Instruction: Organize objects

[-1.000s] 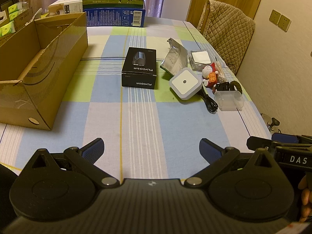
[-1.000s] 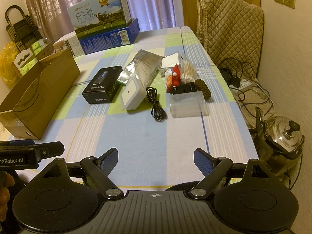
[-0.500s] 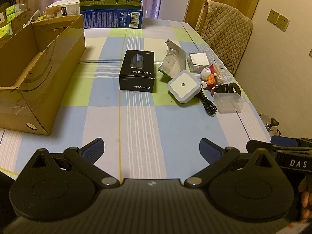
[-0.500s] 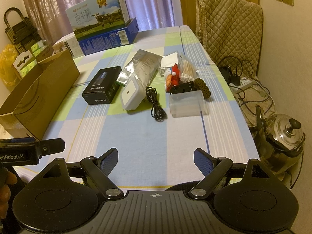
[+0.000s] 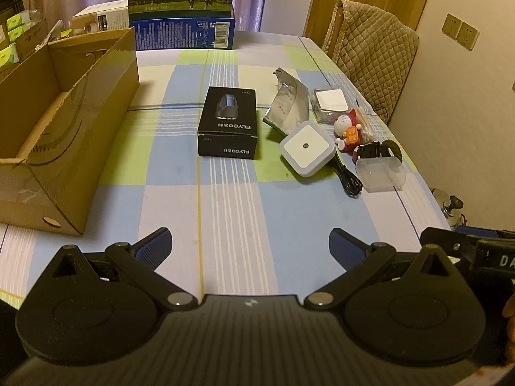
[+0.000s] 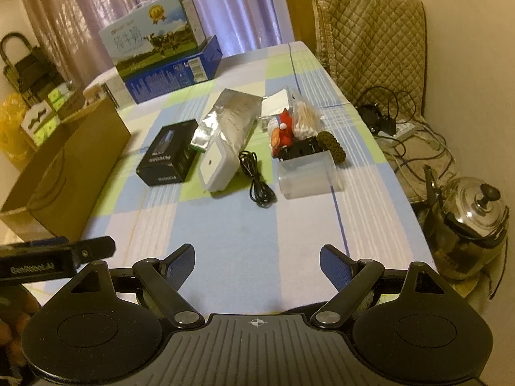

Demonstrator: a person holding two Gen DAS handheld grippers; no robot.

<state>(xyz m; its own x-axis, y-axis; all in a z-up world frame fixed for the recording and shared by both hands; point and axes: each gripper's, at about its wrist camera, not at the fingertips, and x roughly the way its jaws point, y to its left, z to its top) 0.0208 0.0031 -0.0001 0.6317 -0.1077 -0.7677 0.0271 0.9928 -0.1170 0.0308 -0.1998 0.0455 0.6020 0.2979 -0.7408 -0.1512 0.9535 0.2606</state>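
Left wrist view: left claw [image 5: 250,241] spread wide, holding nothing, hovering over the near edge of the table [image 5: 225,212]. Right wrist view shows the same for the right claw [image 6: 257,259]: fingers apart, empty, above bare tablecloth. Cardboard box [image 5: 61,128] sits open on the left side of the table; the part of its inside I can see looks empty, so my read is nothing has been sorted yet. Everything left to move is well ahead of both claws: black box [image 5: 229,122] mid-table, closest to the cardboard box; silver pouch [image 5: 286,103] just behind the white square plug [image 5: 307,148], which touches or overlaps its lower edge; black cable [image 5: 349,180] coiled beside the plug; clear plastic tub [image 5: 379,173] at the right edge with a small black item and a dark braided ring right behind it; red and white toy [image 5: 347,130], a bag of cotton swabs [image 6: 304,120] and a small clear case [image 5: 330,104] bunched behind that. Milk carton [image 5: 182,6] at the far end looks like background, can't tell if it counts. Progress: effectively zero, first pick not started. Black box looks like the easy first grab for the left claw; right-side clutter is tight, so neighbours may get knocked.
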